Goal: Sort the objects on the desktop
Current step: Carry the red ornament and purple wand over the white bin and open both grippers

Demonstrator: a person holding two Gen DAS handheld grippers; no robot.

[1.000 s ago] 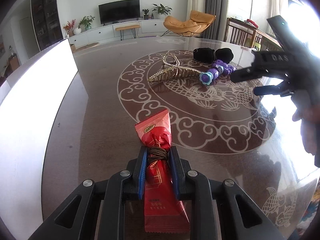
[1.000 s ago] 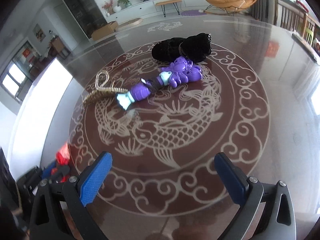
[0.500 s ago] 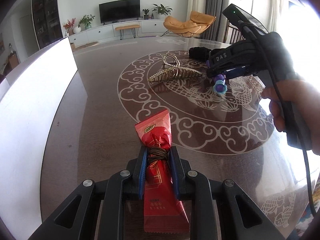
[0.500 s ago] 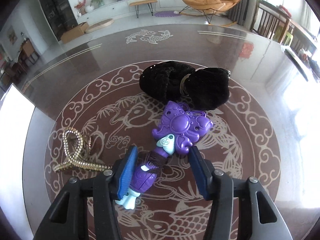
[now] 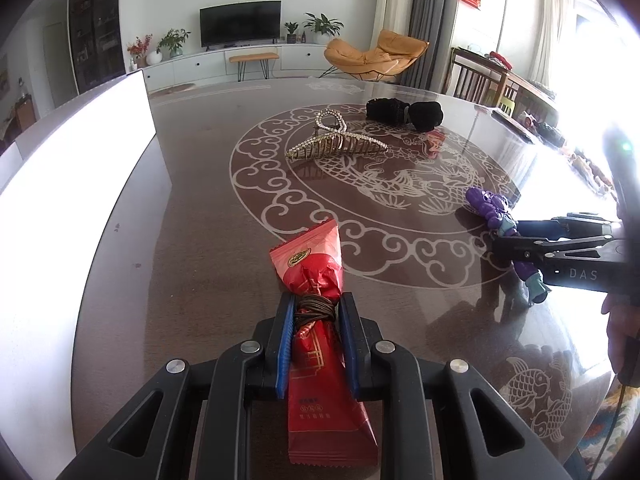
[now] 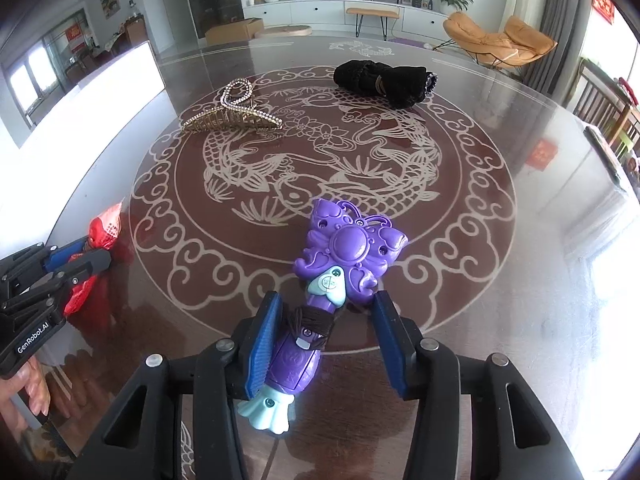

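Purple wand toy lying on the patterned table, right gripper straddling its handle, jaws just closing, far pad clear, left gripper clamped on red snack packet, gold hair claw and black cloth bundle well beyond.

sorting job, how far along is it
Nothing looks sorted yet. In hand: the left gripper is shut on the red snack packet; the right gripper has just been closing around the purple toy wand, only one pad touching. Left: the gold hair claw and black fabric bundle lie untouched on the table.
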